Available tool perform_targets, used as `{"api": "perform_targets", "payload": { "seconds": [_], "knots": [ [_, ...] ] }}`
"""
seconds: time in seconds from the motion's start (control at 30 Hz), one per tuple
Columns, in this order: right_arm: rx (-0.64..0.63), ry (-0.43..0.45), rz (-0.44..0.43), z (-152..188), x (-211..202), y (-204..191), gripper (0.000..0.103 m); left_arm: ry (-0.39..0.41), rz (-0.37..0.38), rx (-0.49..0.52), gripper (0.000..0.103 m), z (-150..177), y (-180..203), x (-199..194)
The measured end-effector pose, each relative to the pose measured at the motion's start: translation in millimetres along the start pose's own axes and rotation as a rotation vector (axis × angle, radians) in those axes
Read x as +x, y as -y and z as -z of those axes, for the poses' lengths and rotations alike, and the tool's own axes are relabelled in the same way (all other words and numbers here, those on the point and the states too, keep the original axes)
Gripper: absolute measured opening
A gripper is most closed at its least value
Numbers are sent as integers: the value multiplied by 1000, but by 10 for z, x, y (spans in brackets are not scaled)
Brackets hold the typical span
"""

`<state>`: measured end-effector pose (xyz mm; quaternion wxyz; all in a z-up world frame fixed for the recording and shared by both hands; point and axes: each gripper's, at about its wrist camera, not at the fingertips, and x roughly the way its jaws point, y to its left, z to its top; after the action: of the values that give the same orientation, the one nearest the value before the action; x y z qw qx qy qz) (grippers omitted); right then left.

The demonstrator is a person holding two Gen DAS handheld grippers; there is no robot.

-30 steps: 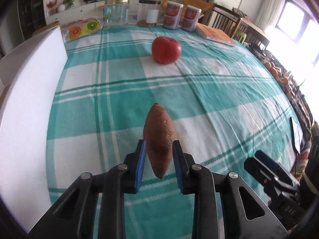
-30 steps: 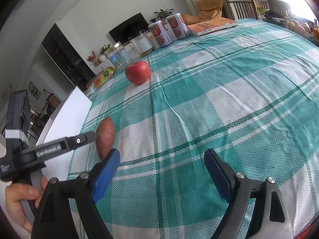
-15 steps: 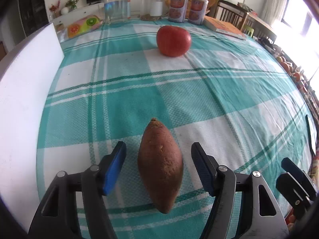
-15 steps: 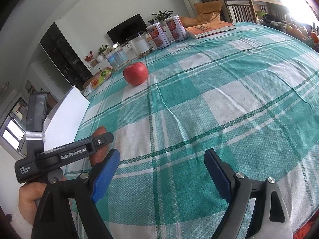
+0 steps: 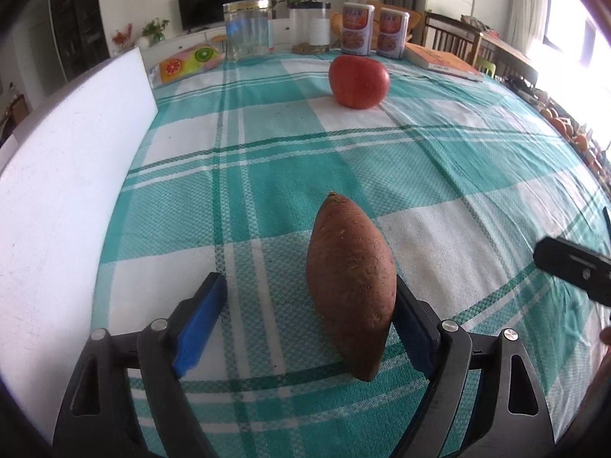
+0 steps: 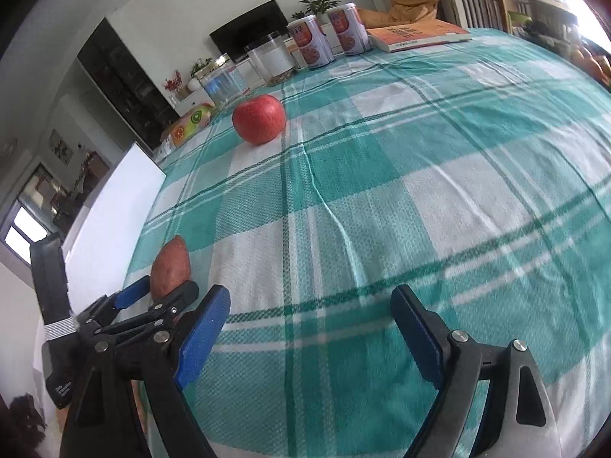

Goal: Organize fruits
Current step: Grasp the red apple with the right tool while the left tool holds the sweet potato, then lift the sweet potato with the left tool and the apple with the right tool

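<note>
A brown sweet potato (image 5: 351, 282) lies on the green checked tablecloth (image 5: 439, 160) between the open jaws of my left gripper (image 5: 305, 324), close to the right finger. A red apple (image 5: 359, 81) sits farther back on the cloth. In the right wrist view the sweet potato (image 6: 170, 267) lies at the left with the left gripper (image 6: 156, 297) around it, and the apple (image 6: 259, 118) is beyond. My right gripper (image 6: 309, 339) is open and empty above the cloth.
A white foam board (image 5: 65, 175) stands along the table's left edge. At the back stand a glass jar (image 5: 248, 30), a clear container (image 5: 309, 26), two cans (image 5: 372, 30), an orange book (image 5: 443, 62) and a fruit-print pouch (image 5: 187, 63).
My left gripper has opened and let go of the sweet potato, which now lies on the cloth. The right gripper has shifted slightly and stays open.
</note>
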<state>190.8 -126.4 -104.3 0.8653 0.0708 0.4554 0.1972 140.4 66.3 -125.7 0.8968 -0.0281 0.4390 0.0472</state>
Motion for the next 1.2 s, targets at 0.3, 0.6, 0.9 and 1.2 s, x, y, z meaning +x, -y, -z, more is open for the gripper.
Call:
{"api": "perform_targets", "payload": {
  "seconds": [0.3, 0.6, 0.9, 1.2],
  "knots": [
    [-203, -17, 15, -1335, 740, -478, 88, -3, -11, -2, 91, 12, 21, 20],
    [-179, -165, 26, -1863, 1601, -714, 70, -5, -13, -4, 92, 5, 21, 32],
    [-100, -127, -22, -1429, 861, -211, 70, -4, -13, -4, 92, 6, 19, 33],
    [10, -68, -70, -325, 59, 461, 70, -5, -14, -4, 92, 2, 18, 34]
  ]
}}
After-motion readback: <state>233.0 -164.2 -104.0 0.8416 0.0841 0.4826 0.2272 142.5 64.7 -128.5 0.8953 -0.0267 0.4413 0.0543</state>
